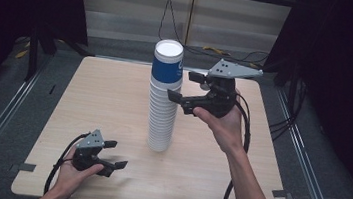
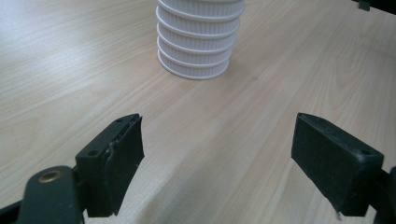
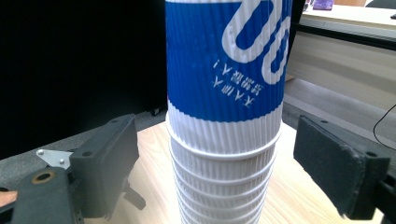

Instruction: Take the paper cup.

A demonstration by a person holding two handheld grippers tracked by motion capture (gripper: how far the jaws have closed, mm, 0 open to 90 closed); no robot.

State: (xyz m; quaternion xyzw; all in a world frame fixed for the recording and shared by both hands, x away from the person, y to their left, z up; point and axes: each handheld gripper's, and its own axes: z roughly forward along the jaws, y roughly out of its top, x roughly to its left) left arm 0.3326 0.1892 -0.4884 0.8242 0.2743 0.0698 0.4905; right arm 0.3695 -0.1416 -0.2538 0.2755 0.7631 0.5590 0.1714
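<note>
Item: stack of paper cups (image 1: 164, 98), upright, long axis vertical, at table (image 1: 113, 102) centre. Right gripper (image 1: 184, 88) at its 3 o'clock, jaws spread, flanking the blue top cup (image 3: 226, 56) without touching; nearer hand. Left gripper (image 1: 117, 154) at 7 o'clock, spread, empty, well apart. Surface: pale wood; room: dark curtains

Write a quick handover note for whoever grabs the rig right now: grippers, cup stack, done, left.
Right gripper: jaws open, raised beside the top of the cup stack, either side of the blue top cup, not touching it.
Left gripper: jaws open, holding nothing, low over the table, facing the stack's base.
Done: no cup taken off yet; the stack stands upside down.
Left: probably close on the top cup and lift it off.
</note>
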